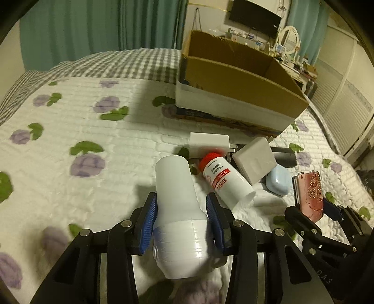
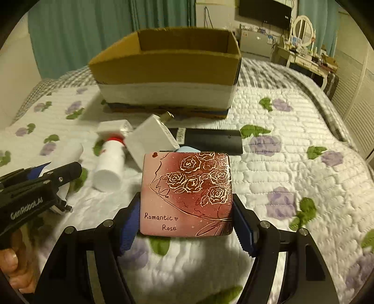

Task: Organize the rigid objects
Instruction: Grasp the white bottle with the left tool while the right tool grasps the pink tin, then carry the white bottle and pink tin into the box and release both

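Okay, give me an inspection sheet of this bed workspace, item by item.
Surface: quilted floral bedspread, wrinkled.
Job's things: open cardboard box standing at the far side; white bottle in left tool; rose-print case in right tool.
Clutter: red-capped bottle lying down, two white chargers, light blue case, black bar, bunched before the box.
Grippers: both shut on their items.
Cables: cords hanging from the wall.
Surroundings: green curtains, wall TV, dresser with mirror.
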Demonstrator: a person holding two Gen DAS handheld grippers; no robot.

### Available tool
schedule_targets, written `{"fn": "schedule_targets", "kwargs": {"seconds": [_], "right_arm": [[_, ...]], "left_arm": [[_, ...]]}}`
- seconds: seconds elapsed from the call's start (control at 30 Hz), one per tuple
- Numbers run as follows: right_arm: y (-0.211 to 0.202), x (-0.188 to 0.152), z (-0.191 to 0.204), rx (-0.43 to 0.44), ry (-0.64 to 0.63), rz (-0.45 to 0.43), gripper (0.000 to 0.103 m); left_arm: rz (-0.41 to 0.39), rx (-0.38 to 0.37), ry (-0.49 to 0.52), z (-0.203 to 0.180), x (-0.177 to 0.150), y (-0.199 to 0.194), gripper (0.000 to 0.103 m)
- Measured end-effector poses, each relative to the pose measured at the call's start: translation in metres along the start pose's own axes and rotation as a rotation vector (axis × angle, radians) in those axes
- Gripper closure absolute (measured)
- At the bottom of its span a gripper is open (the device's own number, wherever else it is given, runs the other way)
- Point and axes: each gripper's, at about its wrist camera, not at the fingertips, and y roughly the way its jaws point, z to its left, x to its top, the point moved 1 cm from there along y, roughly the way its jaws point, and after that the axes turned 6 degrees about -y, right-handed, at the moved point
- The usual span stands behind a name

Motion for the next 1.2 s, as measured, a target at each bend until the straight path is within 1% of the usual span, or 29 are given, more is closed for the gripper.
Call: {"fn": "schedule_targets", "kwargs": {"seconds": [0.03, 0.1, 0.17, 0.27, 0.43, 0.67, 0.83, 1.0, 1.2], "right_arm": [[-0.004, 0.000, 0.001, 0.003, -0.001, -0.006, 0.032], [-0.014, 0.000, 0.002, 0.009, 0.001, -0.020, 0.032], [-0.024, 0.002, 0.001, 0.006, 0.011, -0.042, 0.032], [-0.040, 0.008, 0.002, -0.005, 0.006, -0.083, 0.032], [-0.082, 0.016, 0.004, -0.012, 0.015, -0.158, 0.032], [-0.146, 0.026, 0.004, -0.022, 0.017, -0.269, 0.032], [-0.187, 0.041, -0.001, -0.009, 0.033, -0.348, 0.032], [-0.218, 0.060, -0.001, -0.010, 0.016, -0.417, 0.032], [-0.249, 0.086, -0.007, -0.016, 0.010, -0.504, 0.032]], "left_arm": [[0.001, -0.001, -0.006, 0.006, 0.008, 0.003, 0.060], [-0.003, -0.001, -0.013, 0.010, 0.009, -0.003, 0.060], [-0.023, 0.009, -0.017, 0.014, 0.011, -0.015, 0.060], [-0.064, 0.014, -0.021, 0.019, 0.013, -0.038, 0.060], [-0.146, 0.004, -0.010, 0.016, 0.018, -0.075, 0.060], [-0.261, -0.052, 0.003, 0.004, 0.030, -0.127, 0.060], [-0.346, -0.096, 0.024, -0.005, 0.043, -0.170, 0.060], [-0.429, -0.141, 0.045, -0.015, 0.060, -0.206, 0.060], [-0.515, -0.183, 0.075, -0.027, 0.084, -0.234, 0.060]]}}
